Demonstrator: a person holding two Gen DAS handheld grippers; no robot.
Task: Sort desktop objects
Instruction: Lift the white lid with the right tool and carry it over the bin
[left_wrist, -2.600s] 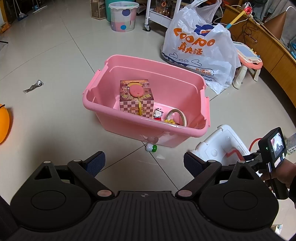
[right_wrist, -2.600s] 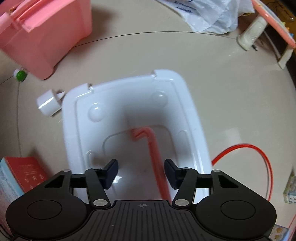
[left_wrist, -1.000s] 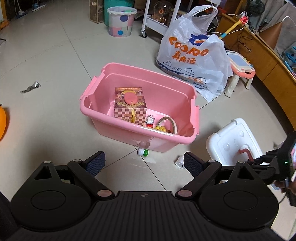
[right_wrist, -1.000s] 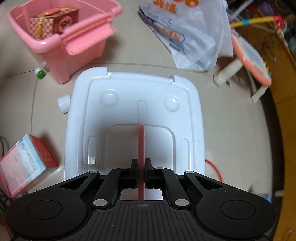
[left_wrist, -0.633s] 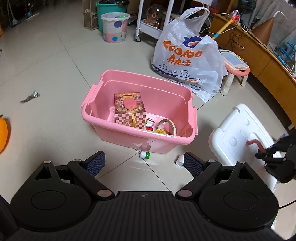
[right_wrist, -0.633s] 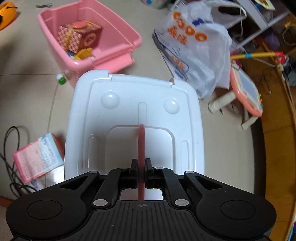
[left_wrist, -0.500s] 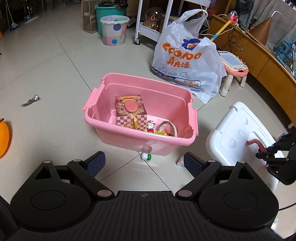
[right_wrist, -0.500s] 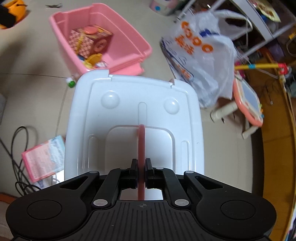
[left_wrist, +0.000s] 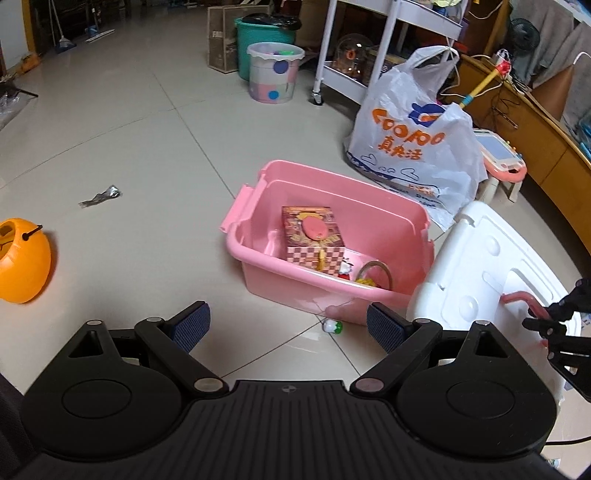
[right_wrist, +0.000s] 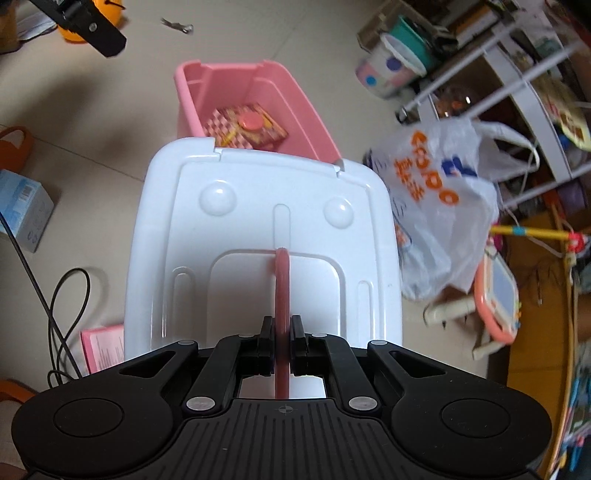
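Observation:
A pink storage bin stands open on the tiled floor, also seen in the right wrist view as the pink storage bin. Inside lie a checkered box, a small figure and a tape roll. My right gripper is shut on the pink handle of the white lid, holding it lifted and tilted above the bin's near end. In the left wrist view the white lid hangs at the bin's right side. My left gripper is open, empty, in front of the bin.
A small white-green toy lies on the floor by the bin's front. An orange pumpkin bucket sits far left. A printed plastic bag, dotted bin, rolling cart and toy easel stand behind. Boxes and cables lie left of the lid.
My right gripper shut on the lid's pink handle, lifted the lid off the floor and carried it toward the pink bin. My left gripper rose and stayed open.

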